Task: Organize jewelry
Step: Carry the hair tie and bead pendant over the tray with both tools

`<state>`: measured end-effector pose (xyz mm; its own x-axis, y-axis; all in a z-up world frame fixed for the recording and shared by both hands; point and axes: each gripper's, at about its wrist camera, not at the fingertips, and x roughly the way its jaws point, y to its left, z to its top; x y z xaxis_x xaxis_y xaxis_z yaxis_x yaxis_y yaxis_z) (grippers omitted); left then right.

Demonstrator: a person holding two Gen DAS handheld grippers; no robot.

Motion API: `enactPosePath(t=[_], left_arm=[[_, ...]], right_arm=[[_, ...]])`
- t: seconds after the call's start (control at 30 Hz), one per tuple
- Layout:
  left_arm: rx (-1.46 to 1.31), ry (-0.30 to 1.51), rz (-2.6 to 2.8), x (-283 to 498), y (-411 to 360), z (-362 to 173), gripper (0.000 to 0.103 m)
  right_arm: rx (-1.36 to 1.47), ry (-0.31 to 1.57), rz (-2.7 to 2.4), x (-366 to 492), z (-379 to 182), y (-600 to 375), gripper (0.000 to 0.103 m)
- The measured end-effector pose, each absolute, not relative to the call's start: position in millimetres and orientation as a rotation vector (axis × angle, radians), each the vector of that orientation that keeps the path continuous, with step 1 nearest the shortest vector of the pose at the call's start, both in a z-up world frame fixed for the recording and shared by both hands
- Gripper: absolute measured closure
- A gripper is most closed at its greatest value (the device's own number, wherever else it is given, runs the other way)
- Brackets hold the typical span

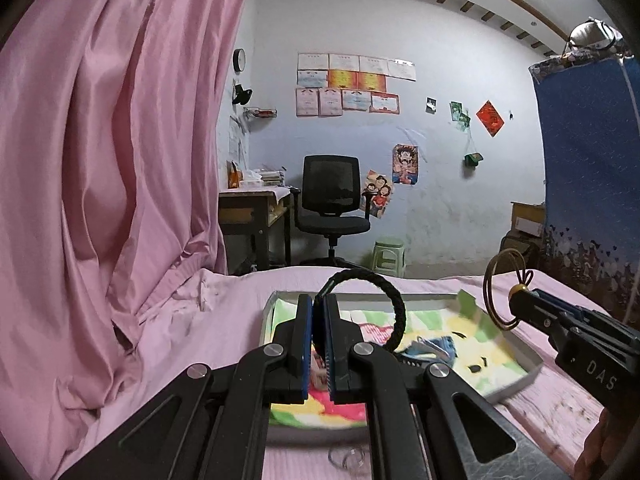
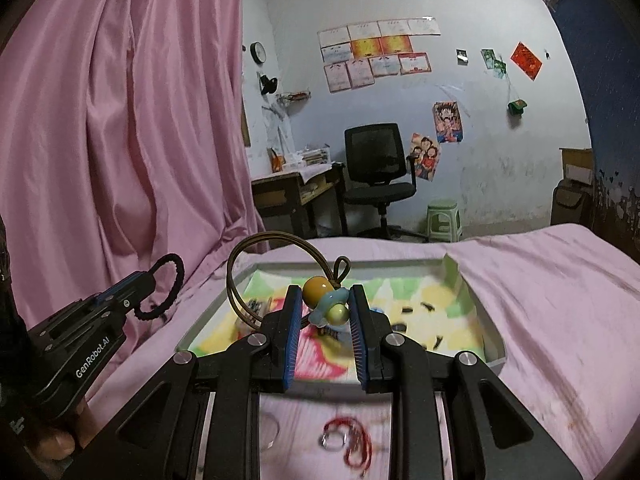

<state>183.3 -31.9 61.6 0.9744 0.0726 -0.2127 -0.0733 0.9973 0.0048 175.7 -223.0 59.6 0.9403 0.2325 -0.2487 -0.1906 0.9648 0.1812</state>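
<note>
Black braided ring bracelet is pinched between the pressed-together fingers of my left gripper, its loop arching up and to the right above the shallow white tray with the colourful cartoon lining on the pink-sheeted bed. My right gripper clamps the bead cluster of a brown cord bracelet, whose loop stands up to the left over that tray. A thin red cord bracelet lies on the bed just before the tray.
</note>
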Motion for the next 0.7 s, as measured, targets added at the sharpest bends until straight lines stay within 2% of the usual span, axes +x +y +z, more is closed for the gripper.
enactPosePath(t=[0.37, 0.7], left_arm=[[-0.004, 0.240, 0.133, 241, -30, 56, 0.097], [-0.038, 0.442, 0.154, 290, -24, 39, 0.097]], right_arm=[[0.157, 0.242, 0.171, 233, 60, -217, 0.082], [0.134, 0.301, 0.147, 269, 46, -213, 0.082]])
